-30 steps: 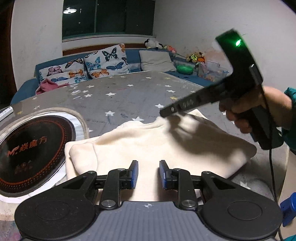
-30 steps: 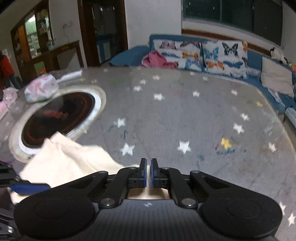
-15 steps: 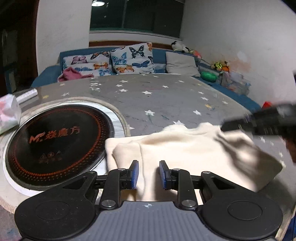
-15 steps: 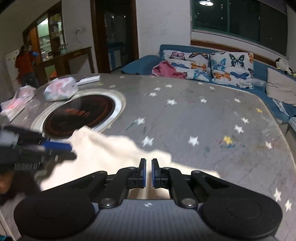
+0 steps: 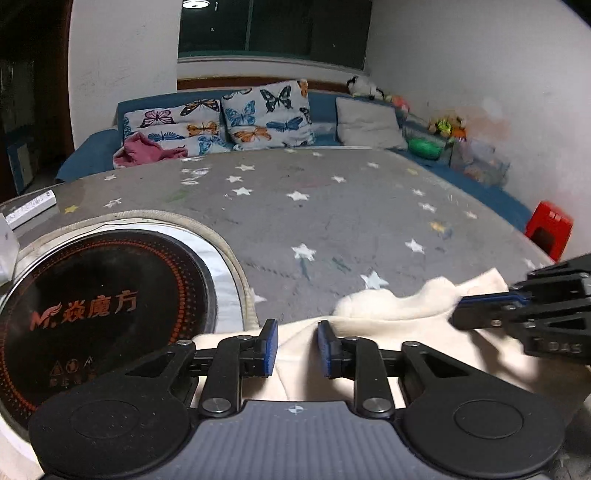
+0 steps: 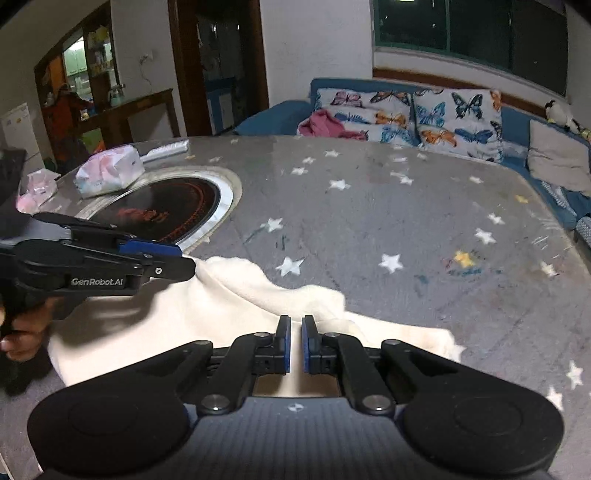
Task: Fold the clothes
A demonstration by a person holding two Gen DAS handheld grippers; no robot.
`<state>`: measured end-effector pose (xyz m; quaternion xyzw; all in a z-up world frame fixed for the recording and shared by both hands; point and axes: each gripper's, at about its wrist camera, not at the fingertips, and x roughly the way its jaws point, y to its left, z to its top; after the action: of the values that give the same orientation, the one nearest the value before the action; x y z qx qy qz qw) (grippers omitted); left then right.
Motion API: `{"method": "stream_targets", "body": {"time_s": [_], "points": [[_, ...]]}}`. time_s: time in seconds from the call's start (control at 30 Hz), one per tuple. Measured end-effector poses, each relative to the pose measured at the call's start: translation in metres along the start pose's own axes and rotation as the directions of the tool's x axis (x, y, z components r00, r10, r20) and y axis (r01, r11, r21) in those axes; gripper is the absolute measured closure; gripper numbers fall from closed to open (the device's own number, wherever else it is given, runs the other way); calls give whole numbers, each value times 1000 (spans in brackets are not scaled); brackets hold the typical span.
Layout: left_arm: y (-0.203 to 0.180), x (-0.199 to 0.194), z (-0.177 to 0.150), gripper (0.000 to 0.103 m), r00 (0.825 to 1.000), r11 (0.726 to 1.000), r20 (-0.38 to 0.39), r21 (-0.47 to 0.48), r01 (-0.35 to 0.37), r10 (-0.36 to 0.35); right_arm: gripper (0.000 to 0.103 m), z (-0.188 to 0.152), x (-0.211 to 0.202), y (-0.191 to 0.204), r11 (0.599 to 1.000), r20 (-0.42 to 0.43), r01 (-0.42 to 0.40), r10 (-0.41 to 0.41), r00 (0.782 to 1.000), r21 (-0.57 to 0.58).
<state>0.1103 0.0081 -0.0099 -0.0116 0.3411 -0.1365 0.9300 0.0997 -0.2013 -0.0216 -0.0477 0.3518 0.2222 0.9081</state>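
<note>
The left gripper (image 5: pixel 294 347) is partly open over the cream cloth (image 5: pixel 388 325). The right gripper (image 6: pixel 295 345) pinches the cloth's edge near the round black cooker (image 5: pixel 96 310).

Night-time living room around a star-patterned tabletop (image 5: pixel 332 206)

White walls (image 5: pixel 461 55); dark window (image 5: pixel 273 26) with ceiling lamp (image 5: pixel 195 3) reflected above. Blue sofa (image 6: pixel 280 110) along two sides, with butterfly cushions (image 5: pixel 266 110), a grey pillow (image 5: pixel 369 123), a pink cloth (image 6: pixel 328 123) and soft toys (image 5: pixel 447 125). Round black cooktop (image 5: pixel 96 310) set into the tabletop. Dark wooden doorway (image 6: pixel 218 62) beyond.
</note>
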Motion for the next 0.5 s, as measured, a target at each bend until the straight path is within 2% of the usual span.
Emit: {"method": "stream_targets", "body": {"time_s": [0.1,0.2,0.37,0.5], "points": [[3,-17,-2,78,1000,1000,30,-5,0,0,95,-3,-20,-1,1000,17,-4,4,1000,-1],[1,-41,-11,78,998,1000,54,13,29,-29,93,-12,-40,8,999,16,-13,14,1000,-46],[-11,-76,-44,78,996,995,66,85,57,-63,87,-30,-67,37,991,28,-42,46,999,-126],[-19,-88,-62,78,995,991,75,127,50,-60,87,-40,-76,61,981,41,-76,85,996,-176]]}}
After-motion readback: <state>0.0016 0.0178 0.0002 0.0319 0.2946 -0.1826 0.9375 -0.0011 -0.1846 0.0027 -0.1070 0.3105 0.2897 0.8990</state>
